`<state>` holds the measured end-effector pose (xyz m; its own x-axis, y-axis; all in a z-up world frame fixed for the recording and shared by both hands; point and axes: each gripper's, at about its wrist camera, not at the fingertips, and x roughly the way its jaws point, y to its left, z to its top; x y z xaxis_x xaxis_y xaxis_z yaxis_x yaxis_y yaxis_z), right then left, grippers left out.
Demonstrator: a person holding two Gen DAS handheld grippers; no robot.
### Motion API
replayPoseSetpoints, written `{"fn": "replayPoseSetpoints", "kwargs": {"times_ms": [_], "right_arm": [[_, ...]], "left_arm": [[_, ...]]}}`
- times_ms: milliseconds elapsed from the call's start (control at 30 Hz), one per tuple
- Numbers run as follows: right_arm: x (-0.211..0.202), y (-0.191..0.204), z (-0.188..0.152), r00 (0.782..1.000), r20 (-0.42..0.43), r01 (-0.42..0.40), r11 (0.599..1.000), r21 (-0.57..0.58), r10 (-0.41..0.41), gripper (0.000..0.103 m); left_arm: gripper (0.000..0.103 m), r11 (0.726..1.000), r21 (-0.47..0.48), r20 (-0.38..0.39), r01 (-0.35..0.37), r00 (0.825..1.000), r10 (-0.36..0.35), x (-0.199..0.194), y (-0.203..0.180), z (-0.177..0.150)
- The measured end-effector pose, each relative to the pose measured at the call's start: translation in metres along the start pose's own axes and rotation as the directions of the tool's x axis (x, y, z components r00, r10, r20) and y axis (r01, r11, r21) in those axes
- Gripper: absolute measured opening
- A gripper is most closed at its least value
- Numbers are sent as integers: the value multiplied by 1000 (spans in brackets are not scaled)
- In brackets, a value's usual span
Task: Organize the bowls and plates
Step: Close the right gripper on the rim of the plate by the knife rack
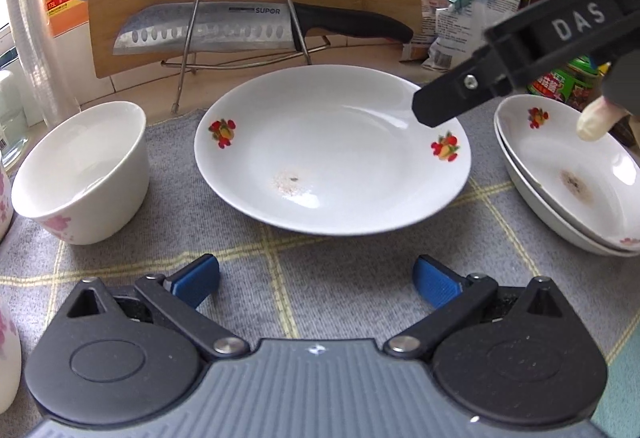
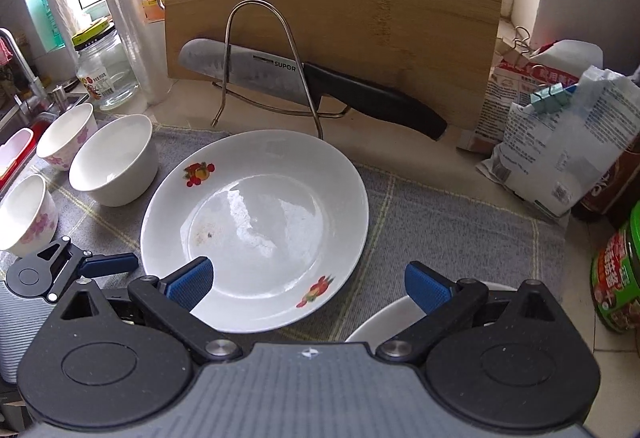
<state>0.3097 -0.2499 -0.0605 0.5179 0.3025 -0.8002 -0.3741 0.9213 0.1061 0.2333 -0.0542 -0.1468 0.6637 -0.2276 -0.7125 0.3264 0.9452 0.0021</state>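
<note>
White plate (image 1: 332,150) with fruit prints, flat on grey checked cloth (image 1: 320,278), centre of left wrist view, dead ahead of left gripper (image 1: 316,280) and apart from it by a strip of bare cloth. Round, so no long axis; near rim facing the jaws. Left jaws spread wide, holding nothing. Right gripper (image 2: 308,284) likewise spread and empty; in right wrist view, left pad overlapping the plate's lower rim, right pad clear of it to the lower right; contact not determinable. Judged: right hand nearer, already over the edge. Stack of plates (image 1: 568,178) at right edge of left view, near but apart from the single plate. White bowl (image 1: 84,170) at left, apart from the plate. Likely destination the stack, right of the plate.
</note>
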Motion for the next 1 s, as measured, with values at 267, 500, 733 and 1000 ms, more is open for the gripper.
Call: {"fn": "replayPoseSetpoints", "kwargs": {"times_ms": [267, 500, 733, 1000], "right_arm": [[40, -10, 23, 996, -73, -46, 999, -14, 45, 103], [70, -9, 39, 984, -160, -80, 997, -20, 76, 103], [90, -1, 41, 972, -226, -80, 994, -72, 61, 103], [97, 10, 43, 964, -266, -68, 983, -172, 20, 103]], "left_arm": [[103, 1000, -10, 26, -5, 1000, 5, 5, 2, 3], [103, 1000, -14, 52, -7, 999, 8, 7, 3, 4], [103, 1000, -9, 64, -1, 998, 2, 6, 5, 3], [103, 1000, -4, 78, 3, 997, -3, 10, 8, 5]]}}
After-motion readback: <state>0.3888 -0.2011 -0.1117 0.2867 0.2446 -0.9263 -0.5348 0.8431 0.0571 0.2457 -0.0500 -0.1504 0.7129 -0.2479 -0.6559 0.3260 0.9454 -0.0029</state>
